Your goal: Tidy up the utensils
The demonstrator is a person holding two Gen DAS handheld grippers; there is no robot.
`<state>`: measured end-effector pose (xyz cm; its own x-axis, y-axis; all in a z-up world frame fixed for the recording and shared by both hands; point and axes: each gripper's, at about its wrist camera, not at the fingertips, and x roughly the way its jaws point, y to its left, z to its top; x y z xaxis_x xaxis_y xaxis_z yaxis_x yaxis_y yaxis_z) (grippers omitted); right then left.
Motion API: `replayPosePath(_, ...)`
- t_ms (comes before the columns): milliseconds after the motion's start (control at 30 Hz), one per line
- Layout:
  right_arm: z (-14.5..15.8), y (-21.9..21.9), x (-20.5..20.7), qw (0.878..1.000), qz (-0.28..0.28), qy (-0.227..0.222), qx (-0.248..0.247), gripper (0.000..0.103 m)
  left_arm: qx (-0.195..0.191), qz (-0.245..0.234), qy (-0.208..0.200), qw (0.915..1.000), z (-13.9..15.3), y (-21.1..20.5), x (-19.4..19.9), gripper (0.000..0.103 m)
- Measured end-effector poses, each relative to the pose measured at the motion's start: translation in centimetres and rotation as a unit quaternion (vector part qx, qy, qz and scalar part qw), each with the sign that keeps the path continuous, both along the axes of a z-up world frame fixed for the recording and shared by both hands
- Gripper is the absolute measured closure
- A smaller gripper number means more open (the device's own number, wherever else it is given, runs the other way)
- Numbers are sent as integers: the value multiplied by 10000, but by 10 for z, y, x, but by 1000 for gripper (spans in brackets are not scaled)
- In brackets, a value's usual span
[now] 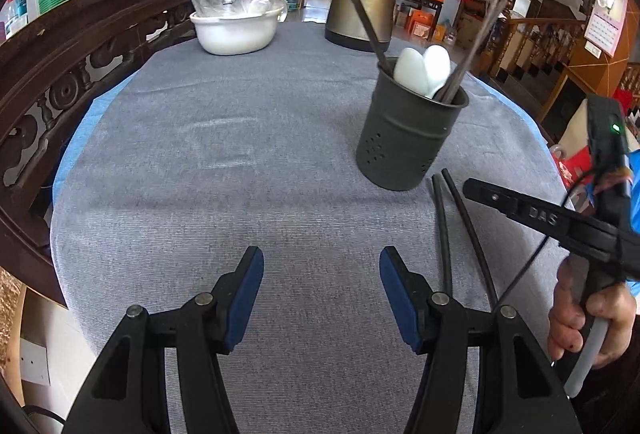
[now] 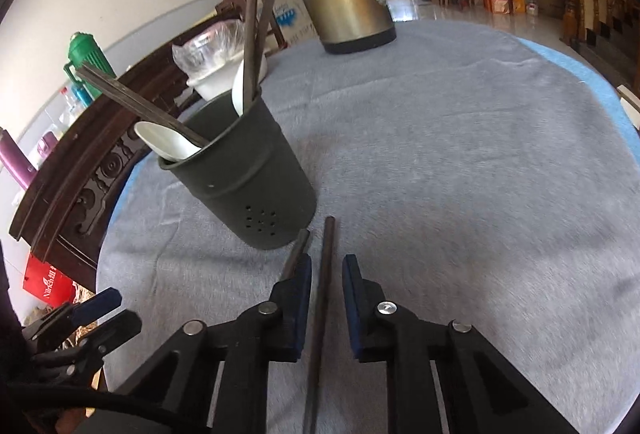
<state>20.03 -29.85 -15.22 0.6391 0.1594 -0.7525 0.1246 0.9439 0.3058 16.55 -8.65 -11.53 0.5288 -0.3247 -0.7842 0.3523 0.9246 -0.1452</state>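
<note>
Two dark chopsticks (image 2: 320, 294) lie side by side on the grey tablecloth (image 2: 460, 173), their far tips just short of the dark perforated utensil holder (image 2: 256, 189). The right gripper (image 2: 326, 298) is low over them with its jaws spread: one stick runs straight through the gap between the blue pads (image 2: 352, 298), touching neither, while the other passes under the left-hand pad. The holder already carries white spoons (image 1: 424, 69) and more chopsticks. The left gripper (image 1: 322, 298) hovers over bare cloth, jaws wide apart, gripping nothing. A brass-coloured kettle (image 1: 362, 1) stands beyond.
</note>
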Motion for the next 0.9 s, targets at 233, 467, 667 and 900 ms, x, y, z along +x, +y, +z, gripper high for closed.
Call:
replayPosePath(233, -12, 7, 22, 9987, 12, 491, -134, 91, -42, 75, 55, 9999, -1, 7, 4, 42)
replayPosePath(467, -15, -10, 15, 9989, -286, 380, 32, 95, -32, 78, 109, 9999, -4, 6, 5, 42)
replayPosePath(667, -23, -31, -4, 9978, -188, -409, 493, 95, 60, 26, 82, 9999, -2, -3, 4, 42)
replayPosePath(900, -29, -50, -2, 9924, -232, -547, 1075, 95, 33, -162, 64, 9998, 5, -27, 18, 42)
